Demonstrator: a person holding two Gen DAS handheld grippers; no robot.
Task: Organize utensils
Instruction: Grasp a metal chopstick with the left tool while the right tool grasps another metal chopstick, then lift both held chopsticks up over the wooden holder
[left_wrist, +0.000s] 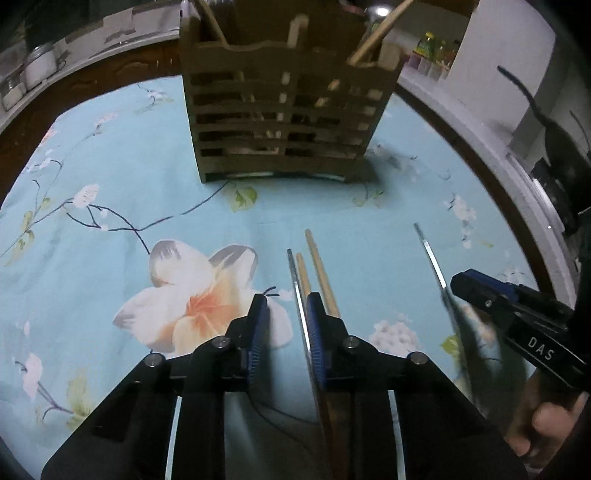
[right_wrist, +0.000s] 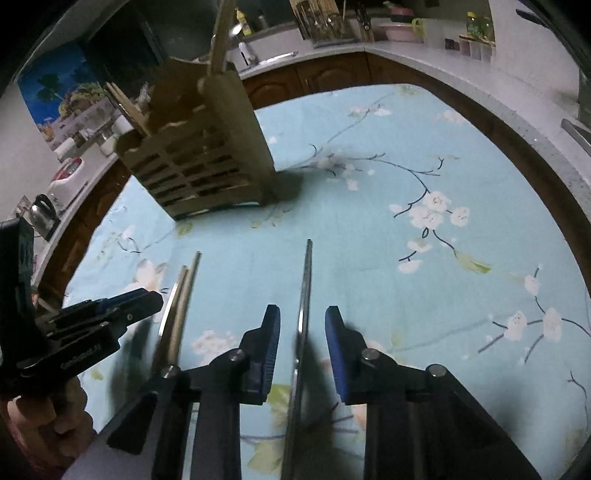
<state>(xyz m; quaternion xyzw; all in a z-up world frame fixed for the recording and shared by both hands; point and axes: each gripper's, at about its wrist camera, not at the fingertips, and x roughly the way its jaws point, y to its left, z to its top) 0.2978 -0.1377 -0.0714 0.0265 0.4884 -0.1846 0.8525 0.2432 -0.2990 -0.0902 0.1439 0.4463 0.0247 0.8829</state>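
Floral blue tablecloth (left_wrist: 110, 166) carries a slatted wooden utensil holder (left_wrist: 284, 122). Left gripper (left_wrist: 286, 314) is narrowly parted around a metal utensil handle (left_wrist: 295, 280); right gripper (right_wrist: 303, 328), also part-open, straddles another metal handle (right_wrist: 306, 280) untouched.

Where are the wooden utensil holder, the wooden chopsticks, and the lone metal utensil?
wooden utensil holder (left_wrist: 284, 122), left wrist view, slatted front.
wooden chopsticks (left_wrist: 320, 269), left wrist view, shaft.
lone metal utensil (right_wrist: 305, 295), right wrist view, handle.

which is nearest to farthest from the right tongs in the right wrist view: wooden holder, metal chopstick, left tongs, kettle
1. Metal chopstick: lies between the jaws of the right tongs, not yet pinched.
2. Left tongs: just to the left, above the chopstick bundle.
3. Wooden holder: farther up the cloth, upper left.
4. Kettle: beyond the table, on the counter at far left.
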